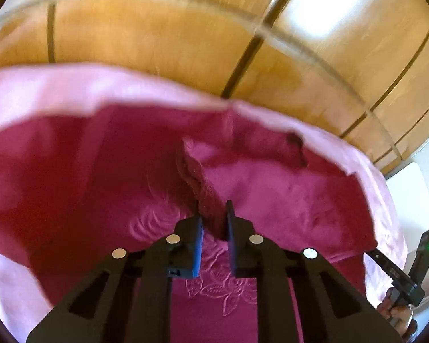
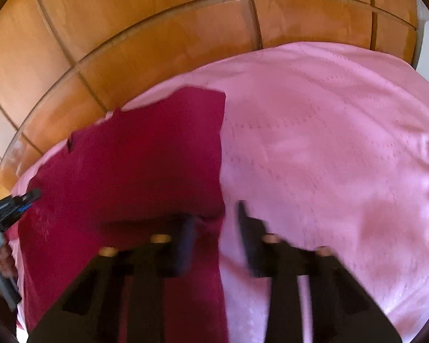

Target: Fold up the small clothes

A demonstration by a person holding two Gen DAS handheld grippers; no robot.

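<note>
The left gripper [image 1: 213,213] sits at the lower middle of its own view, and its two dark fingers are closed on a raised fold of the red garment [image 1: 100,171]. The cloth stands up between the jaws as a thick ridge that runs toward the middle of the frame. The garment is deep red, soft and a little fuzzy, and it has a stitched flower pattern [image 1: 223,283] low in the frame, just under the fingers. It lies spread on a pink sheet [image 1: 57,85], which shows as a pale border around it.

In the right wrist view the right gripper [image 2: 214,220] is at the lower middle, blurred, with its jaws parted and nothing between them. It hangs over the straight right edge of the garment [image 2: 146,157], where red cloth meets the pink sheet [image 2: 329,143]. The left gripper [image 2: 28,195] also appears at the left edge of this view, touching the garment.

Wooden panels [image 2: 128,28] with dark grooves fill the upper part of both views. No readable writing or label shows on anything.
</note>
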